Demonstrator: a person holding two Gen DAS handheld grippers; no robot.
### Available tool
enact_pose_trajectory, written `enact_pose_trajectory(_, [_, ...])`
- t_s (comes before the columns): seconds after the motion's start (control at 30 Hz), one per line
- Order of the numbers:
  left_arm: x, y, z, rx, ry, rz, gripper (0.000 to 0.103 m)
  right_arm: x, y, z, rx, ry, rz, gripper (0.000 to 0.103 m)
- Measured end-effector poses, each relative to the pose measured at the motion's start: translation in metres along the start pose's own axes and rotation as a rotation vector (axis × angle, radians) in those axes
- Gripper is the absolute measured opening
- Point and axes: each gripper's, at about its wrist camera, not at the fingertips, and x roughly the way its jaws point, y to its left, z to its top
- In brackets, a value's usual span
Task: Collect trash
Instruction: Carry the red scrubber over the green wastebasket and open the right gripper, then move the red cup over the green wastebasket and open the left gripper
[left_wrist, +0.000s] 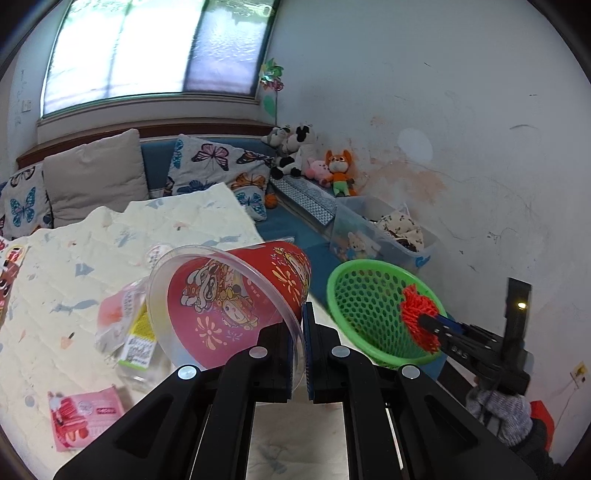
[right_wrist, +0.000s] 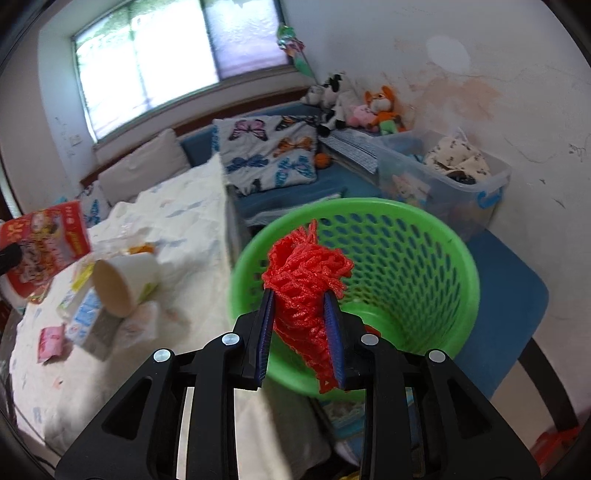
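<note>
My left gripper (left_wrist: 303, 314) is shut on the rim of a clear plastic cup (left_wrist: 229, 295) with a red cartoon print, held tilted above the cloth-covered table (left_wrist: 55, 288). The same cup (right_wrist: 44, 240) shows at the left edge of the right wrist view. My right gripper (right_wrist: 299, 295) is shut on a crumpled red foam net (right_wrist: 306, 273), which hangs over the mouth of a green perforated basket (right_wrist: 461, 251). From the left wrist view, the right gripper (left_wrist: 432, 325) with the net (left_wrist: 417, 314) sits at the basket's (left_wrist: 362, 295) near rim, held by a gloved hand (left_wrist: 498, 410).
On the table lie a paper cup (right_wrist: 125, 284) on its side, a small carton (right_wrist: 85, 317), a pink packet (left_wrist: 85, 417) and other wrappers. The basket stands on a blue seat (right_wrist: 506, 295). Behind it are a clear storage bin (right_wrist: 443, 173), butterfly pillows (right_wrist: 269, 155) and plush toys.
</note>
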Motion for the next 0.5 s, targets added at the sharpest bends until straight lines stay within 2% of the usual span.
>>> enact_pose_trajectory(0.13, [0.012, -0.018, 0.007, 0.031, 0.012, -0.014, 0.005, 0.015, -0.014, 0.006, -0.001, 0.015, -0.034, 0.033])
enact_pose_trajectory(0.27, [0.029, -0.034, 0.013, 0.049, 0.037, -0.041, 0.005, 0.023, -0.023, 0.008, 0.001, 0.018, -0.067, 0.057])
enact_pose_trajectory(0.37, [0.042, -0.044, 0.014, 0.055, 0.062, -0.054, 0.005, 0.022, -0.028, 0.007, 0.003, 0.014, -0.078, 0.059])
enact_pose_trajectory(0.5, [0.058, -0.060, 0.014, 0.074, 0.094, -0.076, 0.005, 0.009, -0.033, 0.003, 0.012, -0.006, -0.068, 0.067])
